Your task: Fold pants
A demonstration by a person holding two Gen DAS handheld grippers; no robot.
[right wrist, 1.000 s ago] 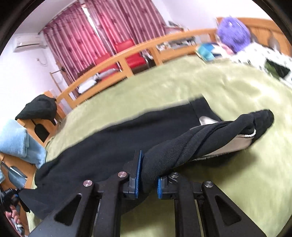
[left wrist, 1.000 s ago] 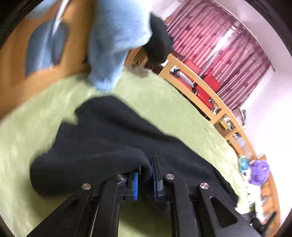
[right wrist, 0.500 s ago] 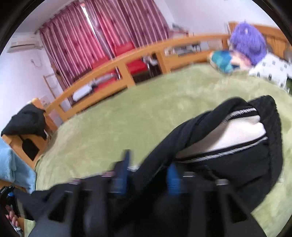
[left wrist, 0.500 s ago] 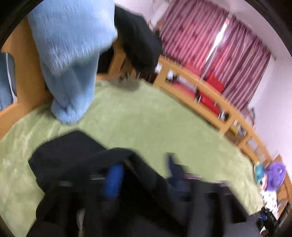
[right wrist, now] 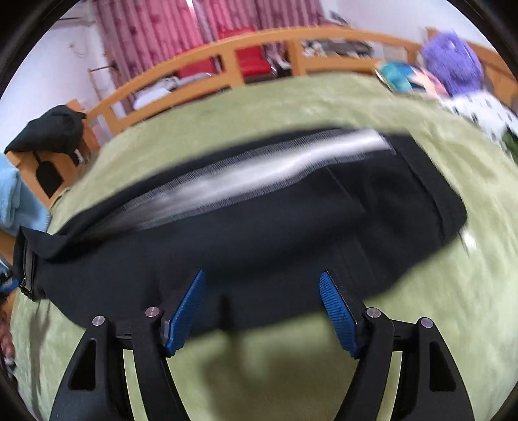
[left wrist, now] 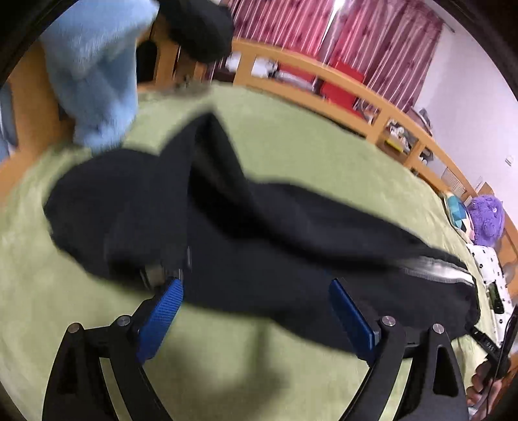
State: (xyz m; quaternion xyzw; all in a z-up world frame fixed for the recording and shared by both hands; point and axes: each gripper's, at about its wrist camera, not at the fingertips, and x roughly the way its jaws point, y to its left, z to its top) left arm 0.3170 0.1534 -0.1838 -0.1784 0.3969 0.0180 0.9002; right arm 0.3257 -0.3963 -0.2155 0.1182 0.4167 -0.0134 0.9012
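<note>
The black pants point(left wrist: 265, 233) lie folded lengthwise on the green blanket point(left wrist: 323, 149). In the right wrist view the pants point(right wrist: 259, 233) spread across the middle, with a white inner waistband strip point(right wrist: 259, 171) along their far edge. My left gripper point(left wrist: 255, 291) hangs just above the near edge of the pants; its jaws are opening wide and the blue pads point(left wrist: 162, 311) press on nothing. My right gripper point(right wrist: 262, 291) hovers over the near edge of the cloth; its jaws are opening too, with fabric below but not pinched.
A light blue fleece garment point(left wrist: 97, 71) and a black garment point(left wrist: 197, 29) hang over the wooden bed frame point(left wrist: 356, 94). A purple plush toy point(right wrist: 453, 64) and spotted bedding point(right wrist: 479, 110) lie at the head end. Red curtains point(right wrist: 155, 32) hang behind the rail.
Both grippers were shut on bunched pants fabric a second ago. They have come down toward the blanket, opened and let the cloth go, and the pants now lie folded lengthwise.
</note>
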